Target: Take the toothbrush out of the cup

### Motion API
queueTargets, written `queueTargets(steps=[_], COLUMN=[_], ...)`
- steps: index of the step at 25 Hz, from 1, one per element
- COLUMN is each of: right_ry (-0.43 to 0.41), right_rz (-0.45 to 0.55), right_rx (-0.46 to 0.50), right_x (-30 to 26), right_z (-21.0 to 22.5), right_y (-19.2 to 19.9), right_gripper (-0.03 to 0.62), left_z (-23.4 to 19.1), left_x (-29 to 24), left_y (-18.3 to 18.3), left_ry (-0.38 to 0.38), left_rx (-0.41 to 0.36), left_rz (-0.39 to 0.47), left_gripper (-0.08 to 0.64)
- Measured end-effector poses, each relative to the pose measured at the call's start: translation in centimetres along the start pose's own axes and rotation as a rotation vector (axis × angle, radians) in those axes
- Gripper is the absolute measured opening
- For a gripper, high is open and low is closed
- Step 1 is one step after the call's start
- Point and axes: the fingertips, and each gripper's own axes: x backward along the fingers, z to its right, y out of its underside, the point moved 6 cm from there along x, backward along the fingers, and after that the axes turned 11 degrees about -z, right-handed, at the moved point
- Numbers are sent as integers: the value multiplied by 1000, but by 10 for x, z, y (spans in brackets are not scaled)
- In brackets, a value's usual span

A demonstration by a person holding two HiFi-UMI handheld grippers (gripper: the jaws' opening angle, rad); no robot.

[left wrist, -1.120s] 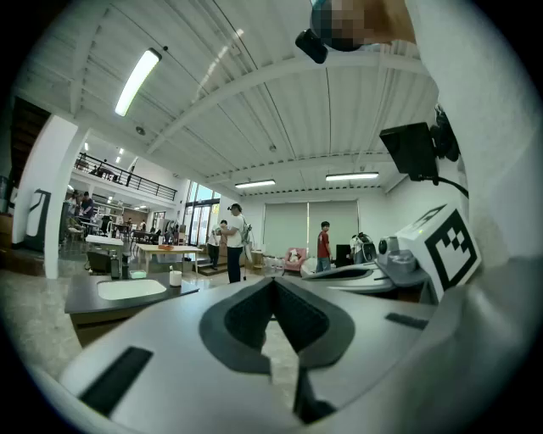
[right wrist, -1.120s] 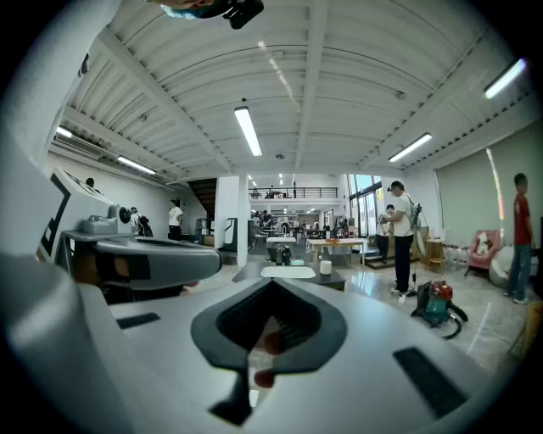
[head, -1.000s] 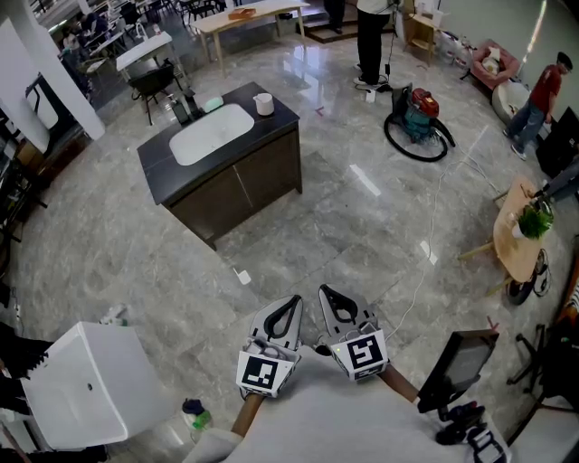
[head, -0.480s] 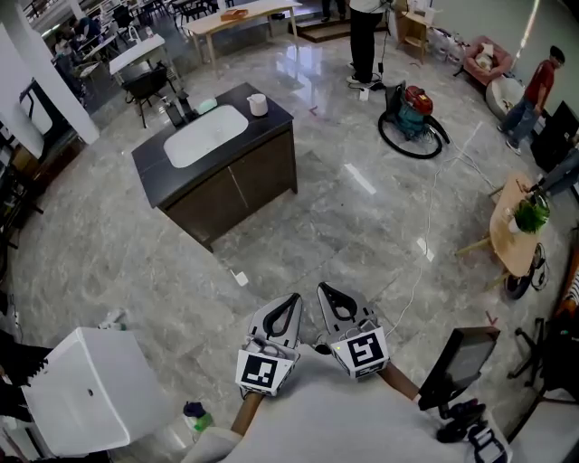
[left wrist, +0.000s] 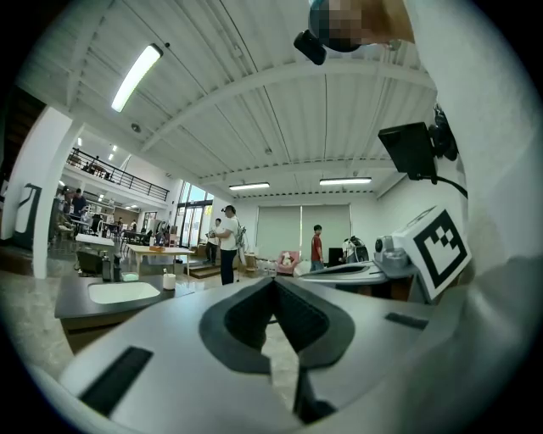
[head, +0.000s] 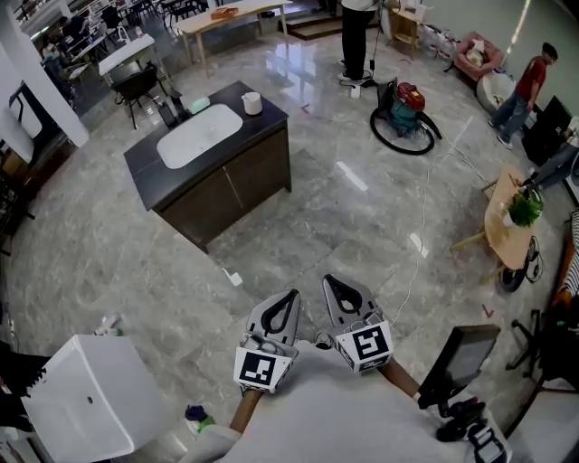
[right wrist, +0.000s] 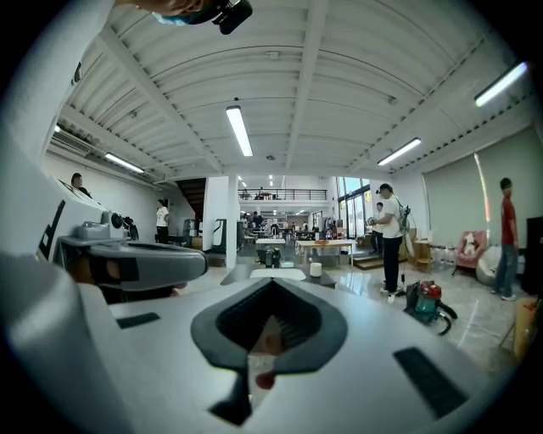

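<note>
Grey plastic left claw (head: 294, 296) and right claw (head: 328, 281) (both pinched together, empty) hang above glossy stone floor (head: 317, 208).

Far cup (head: 252, 103) — contents too small

"What's the room like?"
"Big and open: a glossy grey marble floor (head: 344, 226) under ceiling strip lights (right wrist: 238, 130)."
"Furniture?"
"A dark sink cabinet (head: 231, 185) mid-floor, a long wooden table (head: 226, 14) beyond it, a round wooden table (head: 500, 237) off right."
</note>
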Motion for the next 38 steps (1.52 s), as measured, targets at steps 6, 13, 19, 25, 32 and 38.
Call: queueTargets(steps=[6,13,19,25,32,38], right_ry=[21,35,42,25,-1,-35], right_rz=[13,23,28,26,26,8], right_rx=[24,47,33,16,3,-3], right_x=[-21,-39,-58,-85,-143,-200], right_z=[-16,-24,-17,-5,37,80], right_y=[-8,-19,-18,-21,-26,-52], right_gripper=[5,5,5,5,5,5], left_z=[-29,-51,-67,-76,-103,-151], left_x=[12,11,1,-24,-90,-145], left_y=[8,3,5,6,4,-21], left_ry=[1,-7,-11,10,21,-29], left_rx=[-10,7,12,-17,-2,23], left_rz=[-14,26,29,-2,-2,-23], left_gripper=[3,3,4,3,3,3])
